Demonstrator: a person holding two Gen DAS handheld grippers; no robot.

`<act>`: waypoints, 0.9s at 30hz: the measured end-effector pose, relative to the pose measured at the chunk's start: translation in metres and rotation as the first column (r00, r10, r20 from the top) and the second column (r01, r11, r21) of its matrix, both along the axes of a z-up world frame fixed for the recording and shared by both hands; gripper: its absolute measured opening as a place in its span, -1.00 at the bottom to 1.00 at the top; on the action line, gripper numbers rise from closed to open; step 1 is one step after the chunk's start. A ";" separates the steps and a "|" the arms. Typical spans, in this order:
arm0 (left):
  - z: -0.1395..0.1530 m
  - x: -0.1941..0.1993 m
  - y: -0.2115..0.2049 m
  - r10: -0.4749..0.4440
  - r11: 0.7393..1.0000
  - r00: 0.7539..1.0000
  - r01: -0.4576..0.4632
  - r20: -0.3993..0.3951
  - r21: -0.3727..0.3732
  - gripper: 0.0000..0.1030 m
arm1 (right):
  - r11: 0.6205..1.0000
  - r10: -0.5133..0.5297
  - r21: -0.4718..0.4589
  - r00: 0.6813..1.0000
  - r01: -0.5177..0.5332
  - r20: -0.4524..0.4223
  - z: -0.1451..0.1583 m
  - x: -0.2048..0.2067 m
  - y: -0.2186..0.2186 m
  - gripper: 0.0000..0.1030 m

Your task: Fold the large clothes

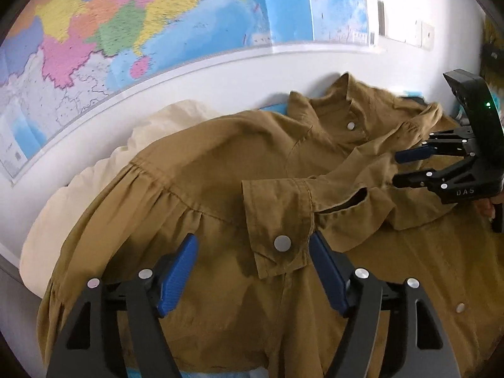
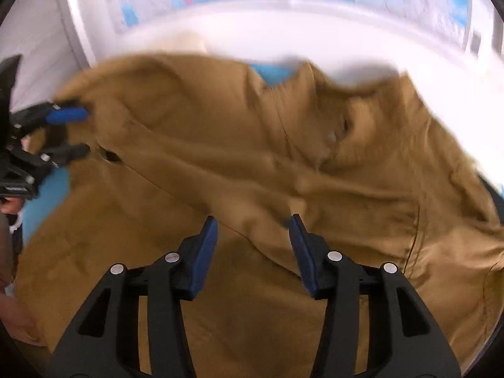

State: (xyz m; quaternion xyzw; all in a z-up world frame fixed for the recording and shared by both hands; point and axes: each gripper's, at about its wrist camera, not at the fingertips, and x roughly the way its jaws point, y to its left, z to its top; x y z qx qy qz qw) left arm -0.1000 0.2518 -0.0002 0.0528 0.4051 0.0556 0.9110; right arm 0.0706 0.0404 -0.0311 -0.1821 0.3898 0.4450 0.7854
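Colourful map on white wall

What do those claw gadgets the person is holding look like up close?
Each hand-held gripper is black plastic: the left and the right have two angular fingers with silver rivets and ribbed blue pads. The right one's body shows a green light and the letters "DAS". No cables visible.

Big colour map on the white wall at back, a 2nd mostly blue map to its right. Cream pillow below it (partly covered). White wall plate far right.
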 end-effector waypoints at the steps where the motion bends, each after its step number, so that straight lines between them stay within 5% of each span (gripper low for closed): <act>1: 0.002 -0.006 0.002 0.006 1.000 1.000 -0.006 0.008 -0.006 0.39 | 1.000 0.013 0.004 1.000 -0.013 0.008 0.002 -0.004 0.004 -0.09; 9: 0.037 -0.055 0.025 0.091 0.996 0.988 -0.090 0.122 -0.017 0.59 | 0.992 0.052 -0.111 0.996 -0.060 -0.073 -0.040 -0.004 0.044 -0.10; 14: 0.051 -0.099 0.057 0.214 0.971 0.963 -0.227 0.163 0.069 0.72 | 0.994 0.024 -0.109 0.998 -0.031 -0.064 -0.026 -0.010 0.038 -0.10; 21: 0.029 -0.149 0.111 0.304 0.948 0.951 -0.309 0.063 0.078 0.72 | 0.998 0.057 0.001 0.998 -0.057 -0.025 0.018 -0.047 0.025 0.00; 27: 0.000 -0.179 0.127 0.281 0.956 0.960 -0.279 -0.009 0.093 0.72 | 0.977 0.215 0.017 0.977 -0.215 -0.015 0.033 -0.091 0.059 0.15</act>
